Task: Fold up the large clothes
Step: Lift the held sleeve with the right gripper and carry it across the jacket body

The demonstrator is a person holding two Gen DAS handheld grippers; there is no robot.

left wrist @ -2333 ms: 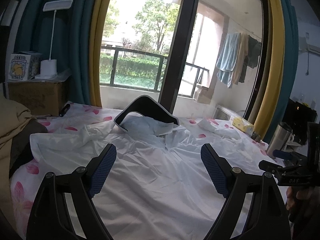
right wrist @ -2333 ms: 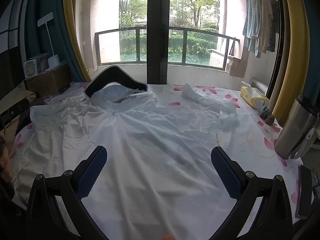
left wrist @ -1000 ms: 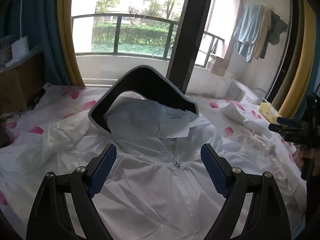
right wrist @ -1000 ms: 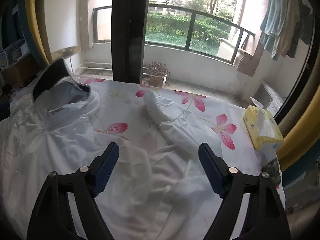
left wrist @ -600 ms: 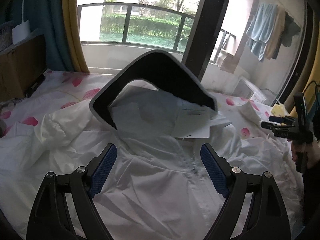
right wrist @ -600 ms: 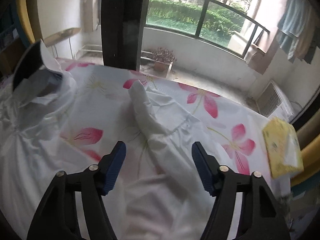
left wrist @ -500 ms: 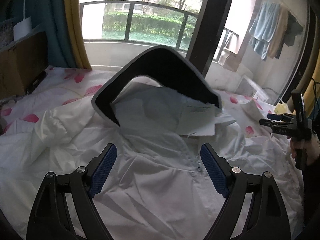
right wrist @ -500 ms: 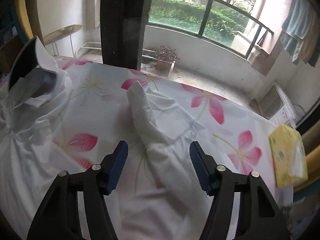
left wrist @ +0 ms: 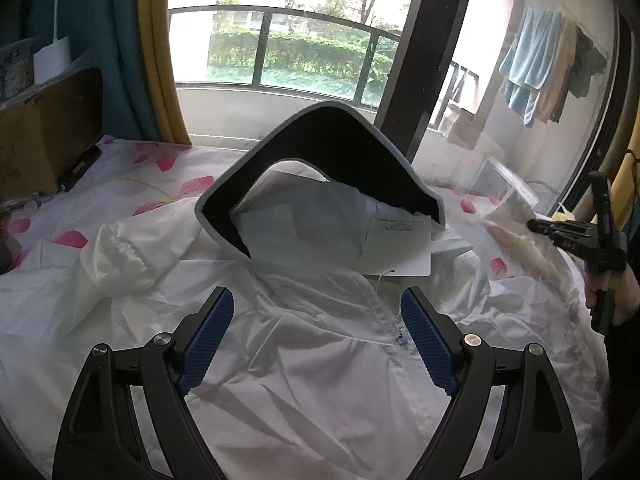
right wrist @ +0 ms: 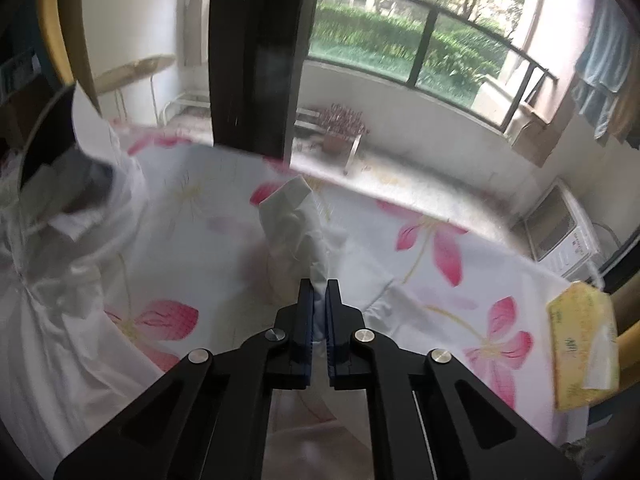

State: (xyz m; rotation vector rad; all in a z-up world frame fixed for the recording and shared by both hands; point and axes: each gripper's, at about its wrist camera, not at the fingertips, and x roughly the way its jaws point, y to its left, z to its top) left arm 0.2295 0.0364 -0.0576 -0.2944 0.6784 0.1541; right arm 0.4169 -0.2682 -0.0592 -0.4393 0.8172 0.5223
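White hooded jacket lies spread front-up on a floral bedsheet, hood toward the window, dark hood lining standing up in an arch. A paper tag rests at the collar, just above the zip.

Left gripper: fingers wide apart, blue pads on either side of the chest area just below the collar. Nothing between them is pinched; the fabric lies flat beneath. Whether the tips touch the cloth cannot be told.

Right gripper: fingers drawn together, clamped on the jacket's right sleeve. A narrow strip of white cloth shows between the blue pads; the cuff end sticks up beyond the tips, bunched and slightly raised off the sheet. From the left wrist view, the same gripper shows at the far right edge, held by a hand, with the sleeve fabric trailing from it.

Yellow tissue pack sits at the bed's right edge, well apart from the sleeve
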